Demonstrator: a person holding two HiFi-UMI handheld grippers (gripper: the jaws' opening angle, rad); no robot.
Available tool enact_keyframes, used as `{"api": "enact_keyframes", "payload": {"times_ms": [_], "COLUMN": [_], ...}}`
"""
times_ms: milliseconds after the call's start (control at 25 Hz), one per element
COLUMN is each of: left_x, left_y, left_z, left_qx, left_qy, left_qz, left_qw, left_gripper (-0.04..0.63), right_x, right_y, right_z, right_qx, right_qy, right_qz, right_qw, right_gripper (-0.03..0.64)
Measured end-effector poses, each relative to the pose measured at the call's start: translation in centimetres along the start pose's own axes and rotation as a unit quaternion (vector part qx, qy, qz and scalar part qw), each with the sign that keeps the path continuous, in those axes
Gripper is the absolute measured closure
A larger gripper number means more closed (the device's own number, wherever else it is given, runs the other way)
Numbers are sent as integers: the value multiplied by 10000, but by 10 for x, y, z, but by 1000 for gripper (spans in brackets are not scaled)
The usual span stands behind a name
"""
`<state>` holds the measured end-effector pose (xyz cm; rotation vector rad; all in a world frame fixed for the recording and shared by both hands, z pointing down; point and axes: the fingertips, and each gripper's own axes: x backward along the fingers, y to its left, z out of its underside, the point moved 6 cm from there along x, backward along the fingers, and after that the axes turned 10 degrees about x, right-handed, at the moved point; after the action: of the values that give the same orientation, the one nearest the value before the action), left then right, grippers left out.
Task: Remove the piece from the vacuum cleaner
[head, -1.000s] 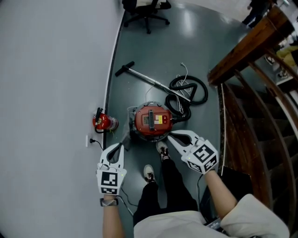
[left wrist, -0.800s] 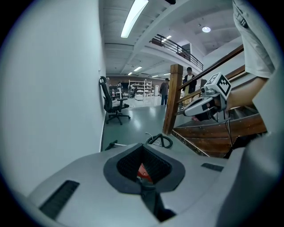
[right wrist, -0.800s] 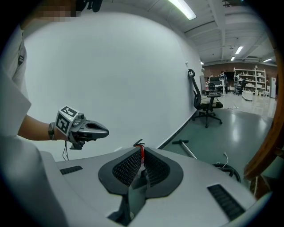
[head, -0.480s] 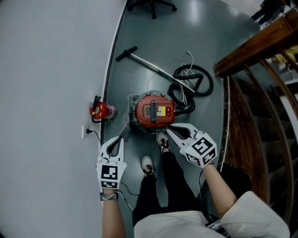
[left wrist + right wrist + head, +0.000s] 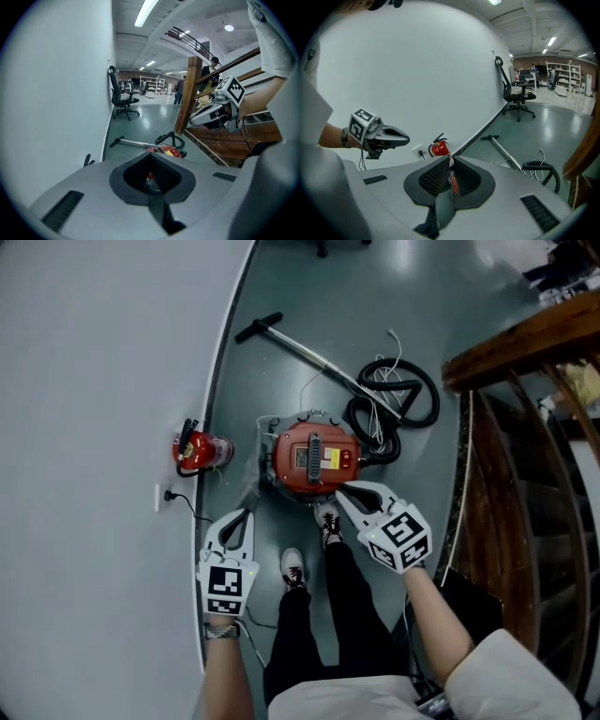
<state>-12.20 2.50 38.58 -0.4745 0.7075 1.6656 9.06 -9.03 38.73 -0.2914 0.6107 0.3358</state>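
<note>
The red canister vacuum cleaner [image 5: 314,457] stands on the grey floor, just in front of the person's feet. Its black hose [image 5: 396,399] lies coiled behind it on the right. The metal wand [image 5: 302,351] with its floor head stretches away to the far left. My left gripper [image 5: 247,513] is shut and empty, its tip just left of the canister's near side. My right gripper [image 5: 341,488] is shut and empty too, over the canister's near right edge. The left gripper view shows shut jaws [image 5: 151,157], the vacuum [image 5: 165,150] beyond them. The right gripper view's jaws [image 5: 450,161] are closed.
A red fire extinguisher [image 5: 192,451] stands by the white wall [image 5: 94,427] at the left, next to a socket with a plugged cable [image 5: 169,495]. A wooden stair rail [image 5: 525,343] and steps run along the right. An office chair [image 5: 121,99] stands farther back.
Both grippers have sunk toward the vacuum cleaner, keeping their jaws shut. The canister now lies closer to the right gripper's tip in the head view.
</note>
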Motion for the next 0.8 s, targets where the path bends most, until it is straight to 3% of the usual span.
{"api": "enact_keyframes", "payload": {"times_ms": [640, 800], "left_x": [-58, -70], "left_y": [13, 17], "left_z": [41, 50], "left_qx": [405, 526], "left_qy": [346, 434], "left_qz": [-40, -72], "left_qw": [9986, 9976], "left_gripper": [568, 559], "right_x": [-54, -71], "right_y": [-36, -40], "right_z": [51, 60], "right_qx": [-470, -585], "right_qy": [355, 452], "right_qz": [-156, -295], "right_qw": [9981, 9968], "right_gripper": [580, 551]}}
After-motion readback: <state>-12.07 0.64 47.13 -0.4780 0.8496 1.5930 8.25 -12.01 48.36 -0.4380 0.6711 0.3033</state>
